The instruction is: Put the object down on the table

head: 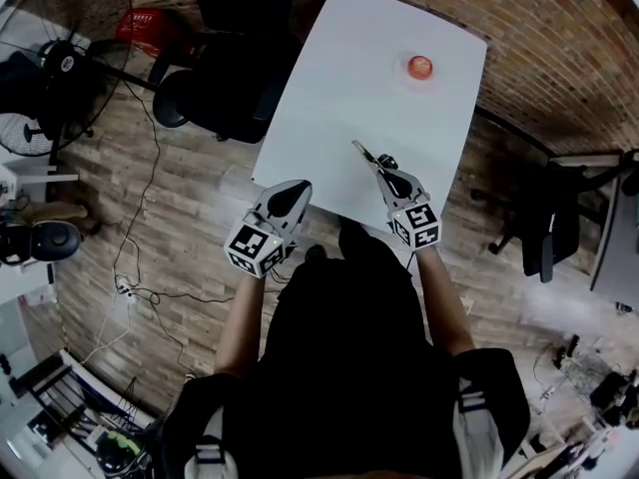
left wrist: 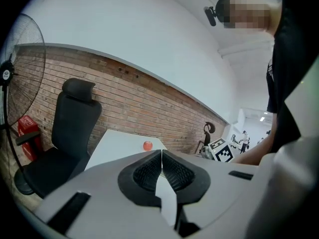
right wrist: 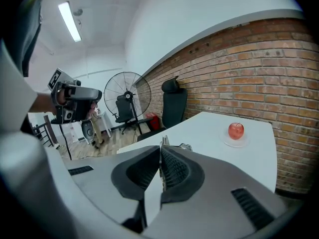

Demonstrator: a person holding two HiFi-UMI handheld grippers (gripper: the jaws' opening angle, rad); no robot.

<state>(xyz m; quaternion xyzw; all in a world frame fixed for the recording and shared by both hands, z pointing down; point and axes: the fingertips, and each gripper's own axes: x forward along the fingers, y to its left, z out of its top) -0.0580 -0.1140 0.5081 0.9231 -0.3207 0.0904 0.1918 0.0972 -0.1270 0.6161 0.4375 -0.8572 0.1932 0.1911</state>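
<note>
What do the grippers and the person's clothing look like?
Both the left gripper and right gripper are light grey shells with black ribbed pads on the jaws, each with a cube of black-and-white square markers. The person wears a black top.

surface: white table (head: 329,118) | on it: small plate (right wrist: 225,142) near far end | on plate: red apple (right wrist: 236,130)

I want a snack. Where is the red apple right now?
In the head view, the apple sits on a small plate near the far right corner of the white table, close to the brick wall.
</note>
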